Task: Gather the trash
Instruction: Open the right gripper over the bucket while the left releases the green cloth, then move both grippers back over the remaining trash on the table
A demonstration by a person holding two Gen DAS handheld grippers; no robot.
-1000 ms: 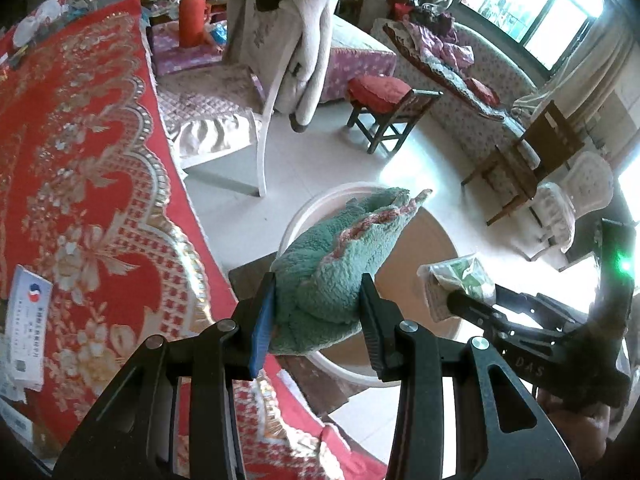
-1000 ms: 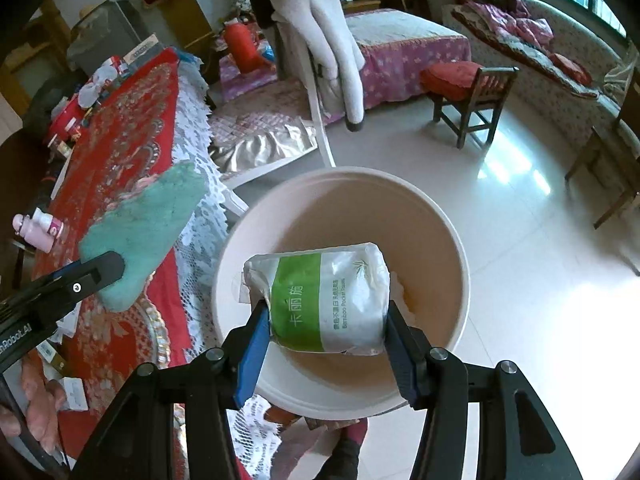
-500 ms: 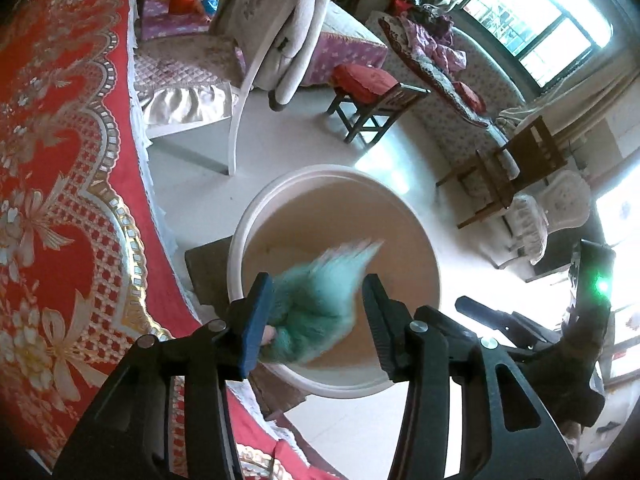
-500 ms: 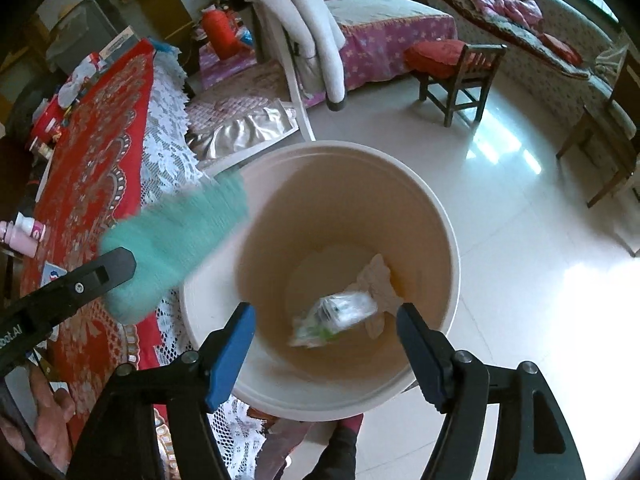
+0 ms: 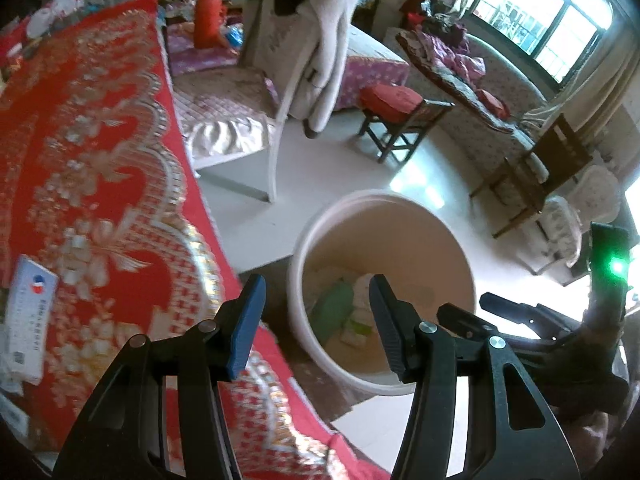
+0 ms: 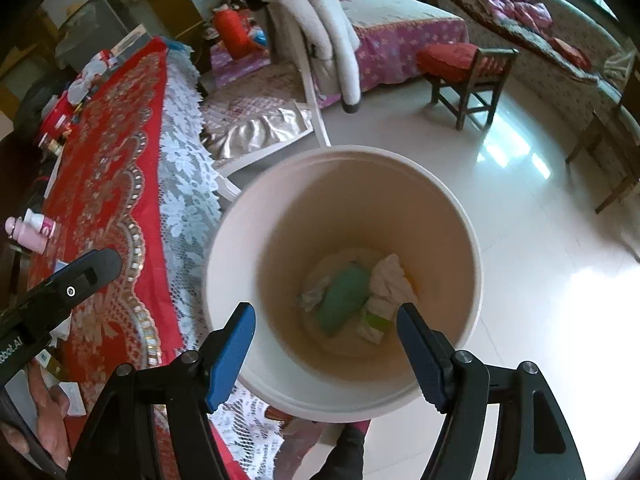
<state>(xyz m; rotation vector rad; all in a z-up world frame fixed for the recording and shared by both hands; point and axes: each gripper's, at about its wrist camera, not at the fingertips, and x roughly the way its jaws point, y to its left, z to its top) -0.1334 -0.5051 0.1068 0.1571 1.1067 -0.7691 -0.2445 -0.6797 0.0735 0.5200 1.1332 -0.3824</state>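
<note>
Hovering: I am holding both grippers above the bucket (image 6: 472, 280).
Left gripper (image 5: 318, 320): jaws just opening, released, empty.
Right gripper (image 6: 326, 344): jaws released, empty.
Bucket: green cloth (image 6: 344, 296) and tissue pack (image 6: 374, 322) are lying inside.

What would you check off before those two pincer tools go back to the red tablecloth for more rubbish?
1. Left gripper empty, jaws just opened: ok.
2. Right gripper empty, jaws apart: ok.
3. Fuzzy green cloth lying inside the round cream plastic bin: ok.
4. Green-and-white tissue packet in the bin beside it: ok.
5. Bin upright on the floor: ok.
6. More rubbish left on the red patterned tablecloth: cannot tell.
</note>
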